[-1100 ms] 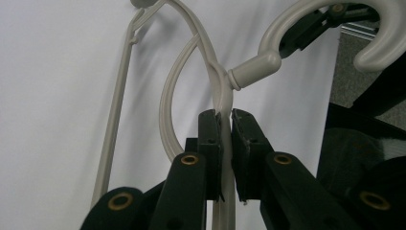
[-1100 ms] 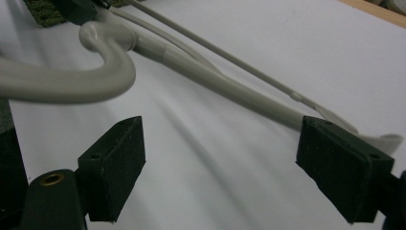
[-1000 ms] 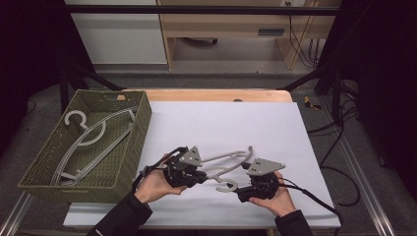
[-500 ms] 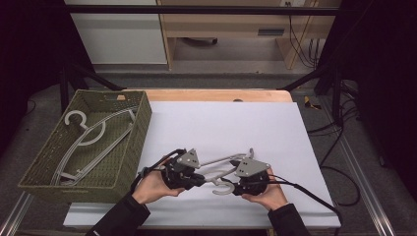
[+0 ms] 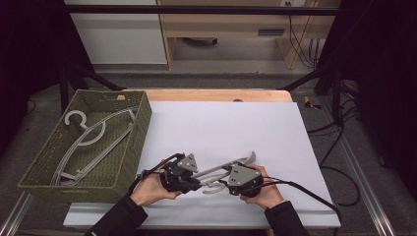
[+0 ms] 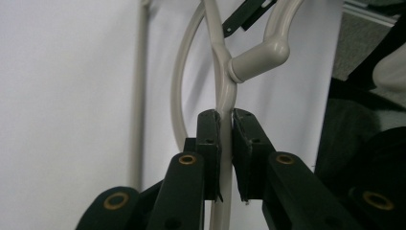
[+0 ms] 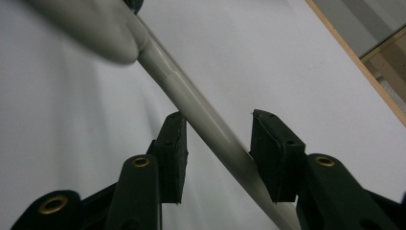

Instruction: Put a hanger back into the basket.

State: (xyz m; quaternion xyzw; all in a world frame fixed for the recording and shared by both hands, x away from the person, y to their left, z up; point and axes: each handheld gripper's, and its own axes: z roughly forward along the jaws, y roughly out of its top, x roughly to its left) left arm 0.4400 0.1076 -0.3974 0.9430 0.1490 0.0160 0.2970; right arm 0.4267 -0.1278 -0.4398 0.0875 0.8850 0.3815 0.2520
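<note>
Nearest the camera, two hands come in over the front edge of the desk, which is covered by a white sheet, each holding a pair of black two-jaw tongs. The left tongs are clamped on the thin arm of a pale grey plastic clothes hanger; in the left gripper view the left tongs press that arm from both sides just below the collar where the hanger's thicker hook stem joins it. The right tongs sit just beside them, their tips pointing toward the left tongs, over the same hanger. In the right gripper view the right tongs stand partly open around a slanting bar of the hanger; the bar passes between the jaws, close to the left pad and apart from the right one, and the jaws have just been closing on it. The hanger itself lies low over the front middle of the desk, its far end reaching out toward the centre with a small upturned tip.

Farther off, at the left edge of the desk, stands a rectangular olive-green woven basket, and inside it lie more pale grey plastic hangers, one hook curled up near the far left corner.
</note>
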